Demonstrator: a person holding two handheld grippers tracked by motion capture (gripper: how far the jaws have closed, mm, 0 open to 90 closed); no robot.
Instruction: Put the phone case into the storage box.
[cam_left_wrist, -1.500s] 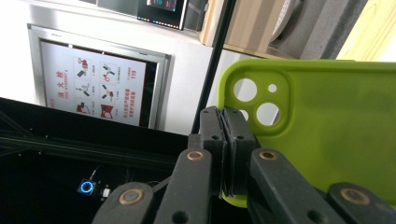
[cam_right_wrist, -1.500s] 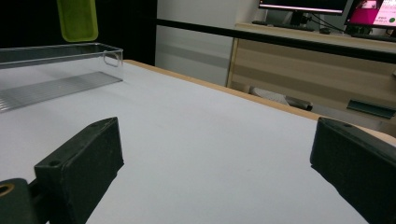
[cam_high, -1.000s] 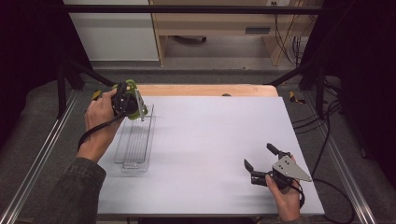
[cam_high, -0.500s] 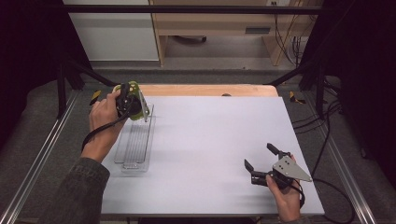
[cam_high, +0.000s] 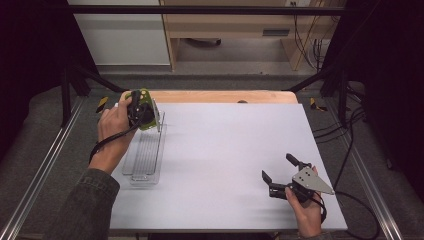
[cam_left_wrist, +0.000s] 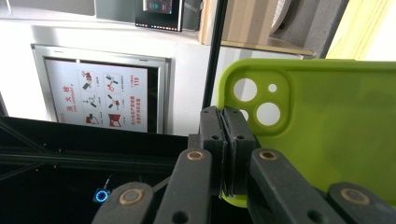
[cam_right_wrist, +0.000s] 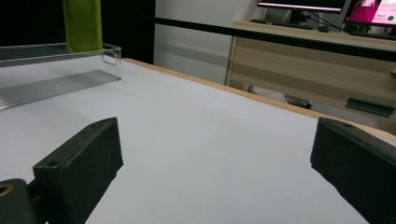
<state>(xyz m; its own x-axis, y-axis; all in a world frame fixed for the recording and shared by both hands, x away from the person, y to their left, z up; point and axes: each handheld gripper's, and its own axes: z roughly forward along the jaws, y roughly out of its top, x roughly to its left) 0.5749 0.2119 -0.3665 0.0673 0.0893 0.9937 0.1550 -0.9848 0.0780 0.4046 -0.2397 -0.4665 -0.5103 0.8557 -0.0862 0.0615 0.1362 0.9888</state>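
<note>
While the right gripper (cam_high: 278, 176) is rested on the table (cam_high: 225, 150) at its near right corner, well apart from the tray (cam_high: 145, 155), its jaws are spread wide and nothing is held between them; in the right gripper view the two black pads (cam_right_wrist: 79, 163) are seen far apart over bare white surface. No shift is noted in this gripper against the earlier pictures, so it is judged to be idle for now.

Farther off, the clear tray is laid lengthwise near the table's left edge. Its ribbed floor is seen to be bare, and its far end wall is met by the green phone case (cam_high: 146, 106).

At the tray's far end, the left gripper (cam_high: 139, 111) is held above that end wall, its jaws pressed together on an edge of the case; in the left gripper view the pads (cam_left_wrist: 212, 140) are seen closed on the rim (cam_left_wrist: 303, 135) beside the camera cut-outs. Against the earlier pictures, the hand (cam_high: 116, 131) is found a little farther from the person and slightly turned, and the case is carried with it, upright over the tray's far end. Whether the case is touching the tray wall or is only hung just above it cannot be told.

From this small change it is judged that the case is being lined up with the tray, and that the lowering and release are not yet done.
</note>
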